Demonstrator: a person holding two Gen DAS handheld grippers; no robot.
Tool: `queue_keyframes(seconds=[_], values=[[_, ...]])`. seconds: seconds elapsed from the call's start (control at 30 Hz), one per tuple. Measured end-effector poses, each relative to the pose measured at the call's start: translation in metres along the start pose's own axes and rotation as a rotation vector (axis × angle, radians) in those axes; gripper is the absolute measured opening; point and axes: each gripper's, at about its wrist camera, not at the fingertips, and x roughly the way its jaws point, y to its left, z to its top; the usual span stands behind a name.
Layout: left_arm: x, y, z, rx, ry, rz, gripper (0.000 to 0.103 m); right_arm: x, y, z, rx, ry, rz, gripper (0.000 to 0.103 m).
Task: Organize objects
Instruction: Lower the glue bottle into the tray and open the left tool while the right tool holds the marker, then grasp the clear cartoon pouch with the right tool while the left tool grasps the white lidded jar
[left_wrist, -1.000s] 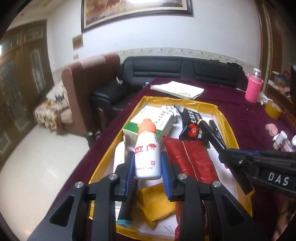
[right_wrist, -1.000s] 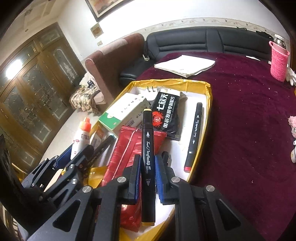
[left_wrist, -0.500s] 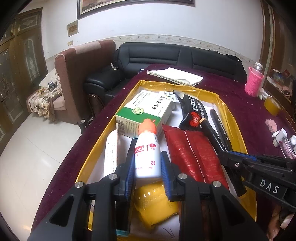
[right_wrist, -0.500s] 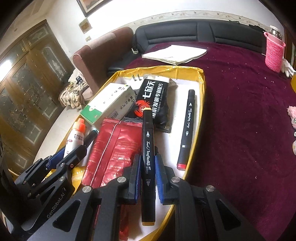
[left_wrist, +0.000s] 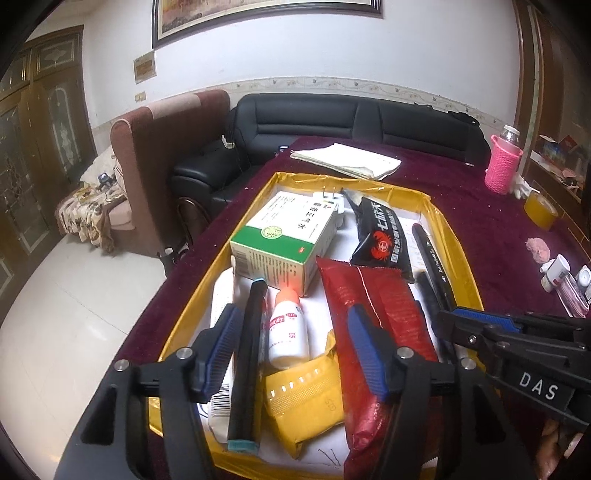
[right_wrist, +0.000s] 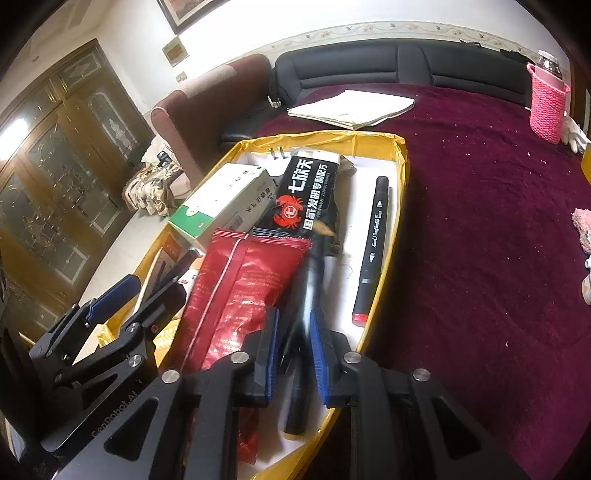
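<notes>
A gold-rimmed tray (left_wrist: 458, 251) (right_wrist: 400, 177) on the maroon table holds several items. My left gripper (left_wrist: 293, 349) (right_wrist: 144, 295) is opening over its near end. The white bottle with an orange cap (left_wrist: 288, 332) lies in the tray between the jaws, touched by neither pad. A black marker with a teal end (left_wrist: 245, 362) lies beside it. My right gripper (right_wrist: 293, 358) (left_wrist: 448, 325) is opening too. A blurred black marker (right_wrist: 303, 325) slips between its pads. Alongside are a red pouch (left_wrist: 373, 325) (right_wrist: 236, 291) and a yellow packet (left_wrist: 303, 398).
Farther back in the tray are a green-and-white box (left_wrist: 284, 243), a black crab-print packet (right_wrist: 306, 195) and another black marker (right_wrist: 373, 251). Papers (left_wrist: 347, 160), a pink-sleeved bottle (left_wrist: 504, 170), a yellow tape roll (left_wrist: 541, 212) and small bottles (left_wrist: 554, 269) sit on the cloth.
My left jaws have spread and the white bottle has dropped from them into the tray. My right jaws have parted slightly and the black marker has gone blurred and tilted.
</notes>
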Motion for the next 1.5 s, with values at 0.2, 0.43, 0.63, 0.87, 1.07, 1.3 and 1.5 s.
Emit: queue_keyframes(seconds=[0.2,0.43,0.63,0.87,1.07,1.3,1.5], values=[[-0.015,-0.005,0.002,0.006,-0.028,0.003,0.064,-0.020,0.000,-0.004,0.002,-0.036,0.028,0.025],[-0.033,-0.036,0.007,0.061,-0.058,-0.034,0.072,-0.063,-0.032,-0.016,0.042,-0.104,0.035,0.031],[-0.046,-0.086,0.005,0.160,-0.064,-0.114,0.078,-0.108,-0.090,-0.033,0.093,-0.170,-0.036,0.049],[-0.050,-0.152,-0.003,0.273,-0.016,-0.301,0.084,-0.170,-0.169,-0.053,0.117,-0.242,-0.275,0.090],[-0.037,-0.190,-0.019,0.346,0.067,-0.391,0.084,-0.172,-0.213,-0.052,0.073,-0.167,-0.385,0.097],[-0.030,-0.205,-0.027,0.393,0.099,-0.430,0.084,-0.135,-0.250,-0.037,0.104,-0.072,-0.426,0.096],[-0.026,-0.227,-0.011,0.430,0.100,-0.501,0.084,-0.115,-0.280,-0.037,0.201,-0.103,-0.367,0.079]])
